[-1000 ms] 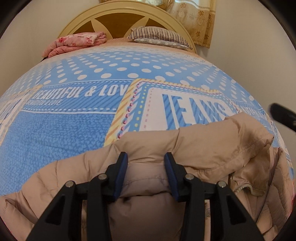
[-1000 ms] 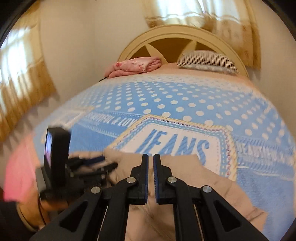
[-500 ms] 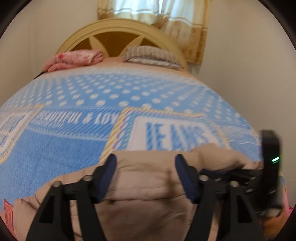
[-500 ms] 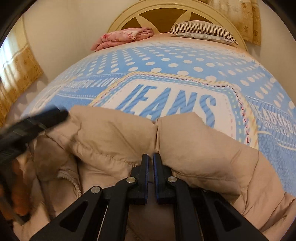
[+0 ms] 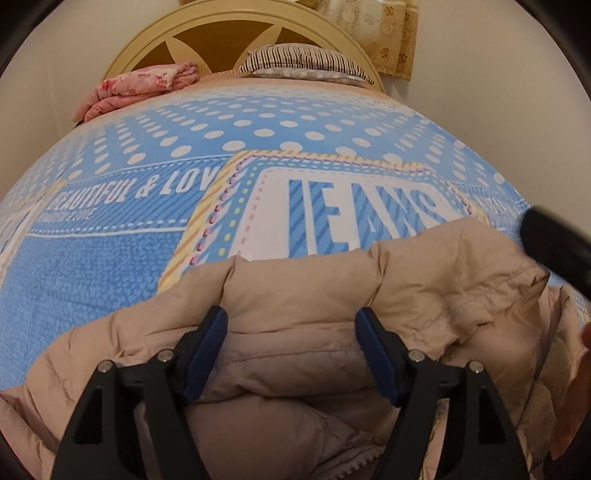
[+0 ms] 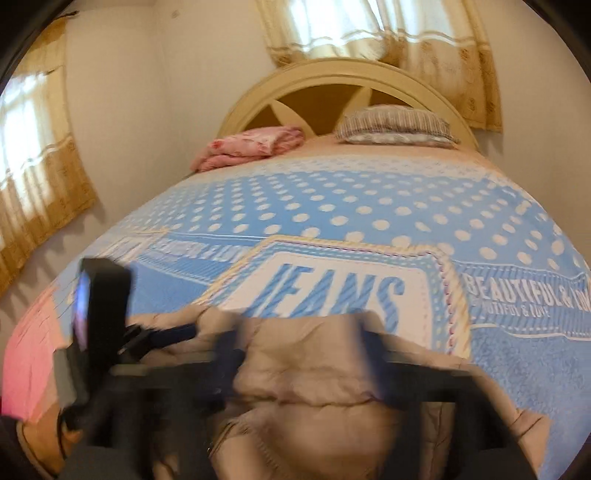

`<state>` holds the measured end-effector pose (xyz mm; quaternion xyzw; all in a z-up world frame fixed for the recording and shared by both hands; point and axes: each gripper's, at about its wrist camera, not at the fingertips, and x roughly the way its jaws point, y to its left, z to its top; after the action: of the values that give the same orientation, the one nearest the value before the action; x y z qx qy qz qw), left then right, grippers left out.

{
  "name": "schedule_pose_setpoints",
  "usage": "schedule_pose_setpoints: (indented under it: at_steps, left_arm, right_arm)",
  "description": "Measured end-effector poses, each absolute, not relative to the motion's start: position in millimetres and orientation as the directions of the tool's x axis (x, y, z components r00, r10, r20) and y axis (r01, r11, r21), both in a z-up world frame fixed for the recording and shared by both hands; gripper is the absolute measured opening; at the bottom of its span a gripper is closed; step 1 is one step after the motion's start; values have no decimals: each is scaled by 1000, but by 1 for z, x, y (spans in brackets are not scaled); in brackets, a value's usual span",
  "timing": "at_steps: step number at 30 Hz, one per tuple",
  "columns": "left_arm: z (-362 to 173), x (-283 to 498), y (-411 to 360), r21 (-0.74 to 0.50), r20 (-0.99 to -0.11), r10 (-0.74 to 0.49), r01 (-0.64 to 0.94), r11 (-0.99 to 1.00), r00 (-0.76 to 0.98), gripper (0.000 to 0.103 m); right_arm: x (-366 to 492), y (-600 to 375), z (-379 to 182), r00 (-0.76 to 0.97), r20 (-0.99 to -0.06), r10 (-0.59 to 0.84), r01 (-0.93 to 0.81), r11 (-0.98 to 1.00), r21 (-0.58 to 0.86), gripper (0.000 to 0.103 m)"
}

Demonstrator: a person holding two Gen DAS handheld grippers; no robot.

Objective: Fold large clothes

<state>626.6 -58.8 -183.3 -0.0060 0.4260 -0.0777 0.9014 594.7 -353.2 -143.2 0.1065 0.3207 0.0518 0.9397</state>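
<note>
A beige puffer jacket (image 5: 424, 280) lies bunched on the near part of the blue bedspread (image 5: 110, 266). My left gripper (image 5: 291, 332) is open, its blue-padded fingers (image 5: 207, 343) spread wide just above the jacket's folded edge. The right gripper's housing shows at the left wrist view's right edge (image 5: 554, 247). In the right wrist view the jacket (image 6: 306, 369) fills the foreground. My right gripper (image 6: 299, 343) is motion-blurred, its jaws spread wide apart over the jacket. The left gripper's body (image 6: 103, 314) shows at the left.
The bed has a cream arched headboard (image 5: 240, 33). A folded pink blanket (image 5: 136, 88) and a striped pillow (image 5: 306, 62) lie at its head. Curtained windows (image 6: 369, 33) stand behind and at the left (image 6: 33, 155). A pink cloth (image 6: 29, 354) lies at the bed's near-left edge.
My right gripper, shut half a second ago, has opened wide and lifted away from the jacket. My left gripper has opened wider and dropped back close to the jacket.
</note>
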Motion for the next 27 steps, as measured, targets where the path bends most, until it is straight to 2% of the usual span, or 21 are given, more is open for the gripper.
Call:
schedule_pose_setpoints:
  at_steps: [1, 2, 3, 6, 9, 13, 21, 27]
  left_arm:
    - [-184, 624, -58, -92, -766, -156, 133, 987, 624, 76]
    - [-184, 623, -54, -109, -764, -167, 130, 985, 623, 76]
    - [-183, 623, -50, -138, -758, -187, 126, 982, 625, 77]
    - [-183, 621, -42, -186, -745, -220, 120, 975, 630, 77]
    - [-185, 623, -47, -158, -755, -198, 119, 980, 625, 77]
    - [-187, 626, -56, -93, -772, -146, 116, 989, 618, 79]
    - [-191, 629, -66, -19, -790, -90, 122, 992, 607, 82]
    - [-192, 629, -68, -8, -792, -81, 123, 992, 605, 83]
  right_arm:
    - [603, -353, -154, 754, -639, 152, -13, 976, 216, 85]
    - [609, -352, -165, 718, -684, 129, 4, 982, 189, 75]
    - [612, -351, -178, 683, -721, 115, 16, 985, 172, 50]
    - [608, -354, -193, 682, -720, 128, 11, 983, 185, 41]
    - [609, -353, -197, 678, -723, 131, 2, 984, 180, 37]
    - [618, -343, -206, 633, -767, 105, -13, 992, 125, 37]
    - [615, -344, -210, 627, -771, 114, -11, 990, 137, 38]
    - [615, -343, -211, 624, -774, 110, -10, 991, 133, 38]
